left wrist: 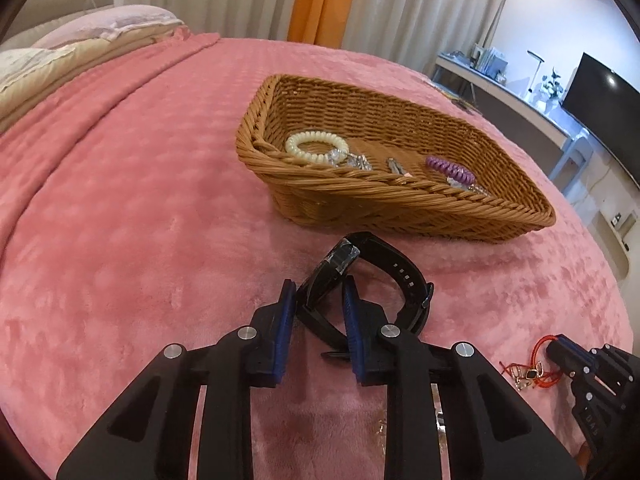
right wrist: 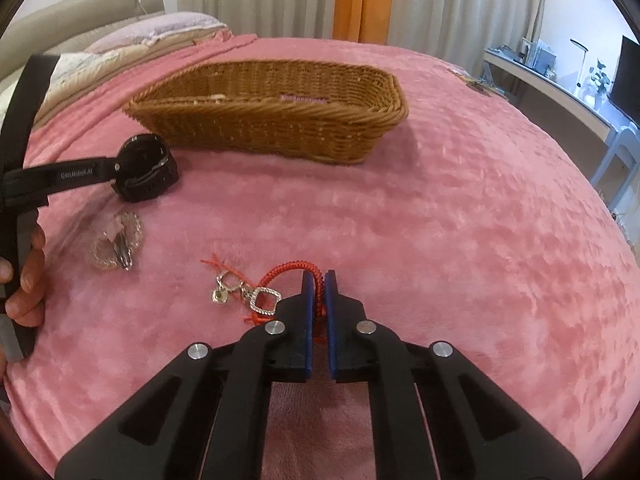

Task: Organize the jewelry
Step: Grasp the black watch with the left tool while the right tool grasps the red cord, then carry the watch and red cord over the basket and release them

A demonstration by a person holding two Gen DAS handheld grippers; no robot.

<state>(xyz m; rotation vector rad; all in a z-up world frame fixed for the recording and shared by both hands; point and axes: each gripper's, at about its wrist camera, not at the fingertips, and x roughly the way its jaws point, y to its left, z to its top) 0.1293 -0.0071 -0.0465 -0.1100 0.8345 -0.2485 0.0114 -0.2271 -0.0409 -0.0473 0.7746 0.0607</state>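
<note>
A brown wicker basket [left wrist: 400,204] sits on the pink bed and shows in the right wrist view too [right wrist: 264,120]. It holds a cream bead bracelet [left wrist: 316,146], a purple coil tie [left wrist: 450,169] and small silver pieces [left wrist: 394,166]. My left gripper [left wrist: 318,292] has its blue pads around the strap of a black watch [left wrist: 380,276], which also shows in the right wrist view [right wrist: 146,174]. My right gripper [right wrist: 319,280] is shut on a red cord bracelet [right wrist: 292,270] with silver charms [right wrist: 244,292]; it also shows in the left wrist view [left wrist: 556,346].
A clear bag with a silver ring-shaped piece [right wrist: 118,242] lies on the blanket [right wrist: 440,220] left of the charms. Pillows [left wrist: 80,40] lie at the far left. A desk with a monitor [left wrist: 600,96] stands beyond the bed at right.
</note>
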